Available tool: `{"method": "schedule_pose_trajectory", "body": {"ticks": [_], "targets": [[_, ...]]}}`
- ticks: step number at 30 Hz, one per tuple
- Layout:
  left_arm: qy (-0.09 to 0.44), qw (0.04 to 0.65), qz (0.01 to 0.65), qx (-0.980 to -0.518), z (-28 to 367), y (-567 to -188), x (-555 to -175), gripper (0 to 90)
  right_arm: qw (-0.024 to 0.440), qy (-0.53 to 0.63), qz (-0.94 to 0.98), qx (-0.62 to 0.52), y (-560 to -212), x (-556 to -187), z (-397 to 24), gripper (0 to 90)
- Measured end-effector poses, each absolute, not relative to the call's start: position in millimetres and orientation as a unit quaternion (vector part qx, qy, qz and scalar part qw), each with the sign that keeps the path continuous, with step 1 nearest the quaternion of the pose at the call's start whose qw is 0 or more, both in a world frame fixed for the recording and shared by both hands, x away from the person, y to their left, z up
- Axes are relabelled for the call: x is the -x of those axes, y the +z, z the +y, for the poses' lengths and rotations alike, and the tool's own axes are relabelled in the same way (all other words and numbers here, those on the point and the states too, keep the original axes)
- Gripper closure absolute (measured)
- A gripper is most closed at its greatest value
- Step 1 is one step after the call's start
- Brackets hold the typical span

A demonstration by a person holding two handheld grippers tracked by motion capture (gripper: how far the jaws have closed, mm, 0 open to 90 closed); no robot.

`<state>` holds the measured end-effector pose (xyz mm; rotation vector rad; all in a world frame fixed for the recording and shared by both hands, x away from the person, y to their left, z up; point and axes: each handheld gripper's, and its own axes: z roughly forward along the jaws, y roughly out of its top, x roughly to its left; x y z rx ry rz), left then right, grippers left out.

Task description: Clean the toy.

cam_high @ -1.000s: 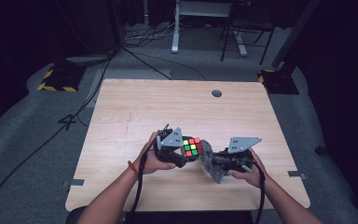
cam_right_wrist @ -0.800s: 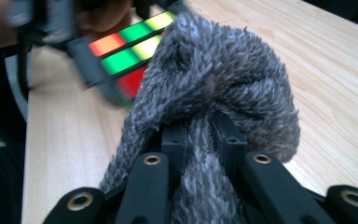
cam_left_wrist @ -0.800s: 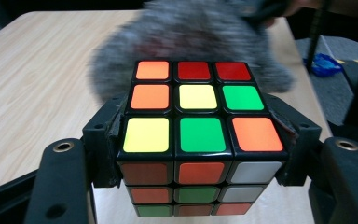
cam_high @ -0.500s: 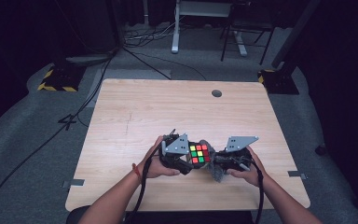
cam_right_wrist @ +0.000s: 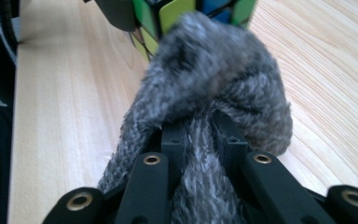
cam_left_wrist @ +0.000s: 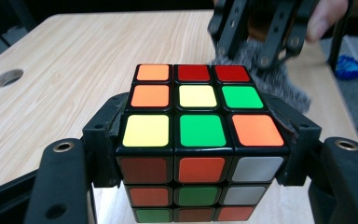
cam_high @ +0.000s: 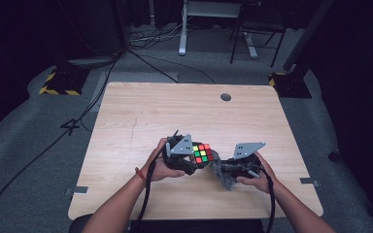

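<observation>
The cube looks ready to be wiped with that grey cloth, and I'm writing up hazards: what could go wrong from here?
1. The cube is clamped by the left gripper at its sides only; a hard push from the cloth might twist it loose.
2. The cloth is bunched in the right gripper; loose folds might snag on the left gripper.

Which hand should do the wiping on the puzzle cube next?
The right one, probably. The right claw is shut on the grey cloth, which already bunches up against the cube. The left claw is busy clamping the cube, so it should just hold it steady.
</observation>
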<state>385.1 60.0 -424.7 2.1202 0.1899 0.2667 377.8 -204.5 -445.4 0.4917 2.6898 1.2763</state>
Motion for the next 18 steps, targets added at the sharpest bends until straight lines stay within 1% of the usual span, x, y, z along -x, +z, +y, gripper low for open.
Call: {"method": "schedule_pose_trajectory", "body": {"ticks": [7, 9, 14, 16, 18], "targets": [[0.092, 0.46, 0.088, -0.879, 63.9, -438.1, -392.1, 33.4, 0.078, 0.404, 0.893, -0.18, -448.7, -386.4, -217.9, 77.3], [0.091, 0.451, 0.091, -0.883, 65.2, -443.1, -393.0, 33.4, 0.089, 0.392, 0.897, -0.184, -451.1, -388.7, -220.7, 77.2], [0.068, 0.446, 0.1, -0.887, 68.7, -458.4, -395.5, 33.4, 0.105, 0.382, 0.898, -0.19, -456.3, -393.9, -226.9, 76.6], [0.06, 0.44, 0.102, -0.89, 69.4, -464.0, -395.9, 33.4, 0.099, 0.384, 0.897, -0.195, -458.8, -396.6, -229.6, 76.5], [0.06, 0.435, 0.102, -0.893, 71.0, -466.8, -396.4, 33.4, 0.103, 0.38, 0.898, -0.198, -460.3, -397.7, -230.5, 76.4]]}}
